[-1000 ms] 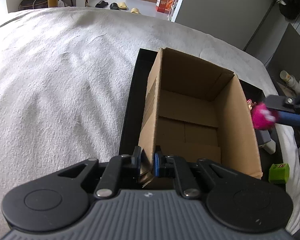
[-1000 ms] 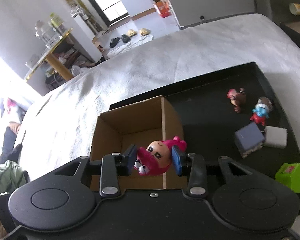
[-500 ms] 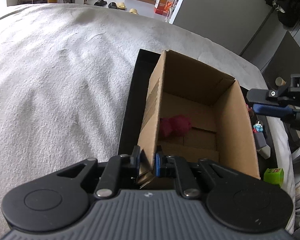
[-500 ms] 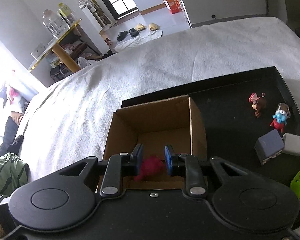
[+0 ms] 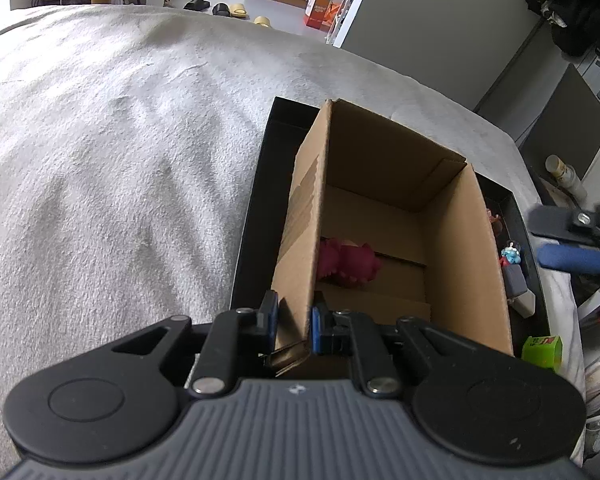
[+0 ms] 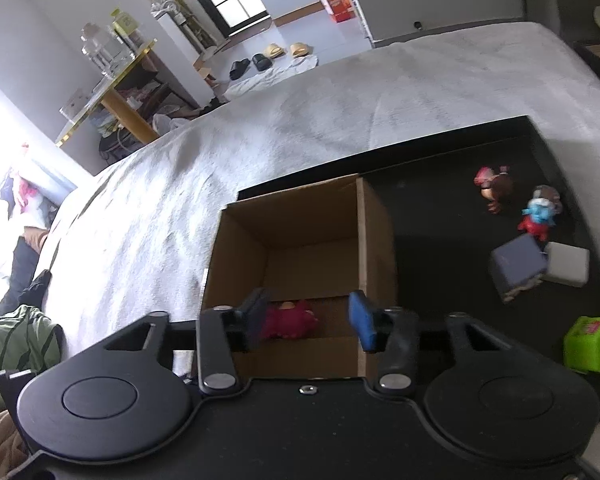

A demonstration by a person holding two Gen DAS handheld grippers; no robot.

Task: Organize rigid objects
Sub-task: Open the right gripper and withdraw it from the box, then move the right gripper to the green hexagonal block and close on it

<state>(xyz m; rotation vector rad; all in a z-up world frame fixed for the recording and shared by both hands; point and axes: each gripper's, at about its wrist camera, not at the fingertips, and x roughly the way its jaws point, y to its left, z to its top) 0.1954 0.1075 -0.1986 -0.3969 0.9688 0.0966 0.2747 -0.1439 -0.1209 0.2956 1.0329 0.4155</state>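
Note:
An open cardboard box [image 5: 384, 184] [image 6: 300, 220] stands on a black tray [image 5: 260, 200] [image 6: 440, 216]. A magenta toy figure [image 5: 350, 266] [image 6: 288, 318] lies on the box floor. My left gripper [image 5: 293, 322] is shut on the box's near left wall. My right gripper [image 6: 310, 320] is open and empty above the box's near edge; it also shows at the right of the left wrist view [image 5: 572, 240]. On the tray to the right lie a brown figure [image 6: 496, 188], a blue-and-red figure [image 6: 538, 214], a grey-blue block [image 6: 518, 268], a white block [image 6: 568, 264] and a green block [image 6: 590, 344].
The tray sits on a white textured cover [image 5: 120, 160]. A wooden table [image 6: 112, 96] with jars and slippers [image 6: 260, 60] on the floor lie beyond. Green clothing [image 6: 16, 340] is at the left.
My right gripper opened and let the magenta figure drop into the box, then drew back and widened. My left gripper kept hold of the box wall.

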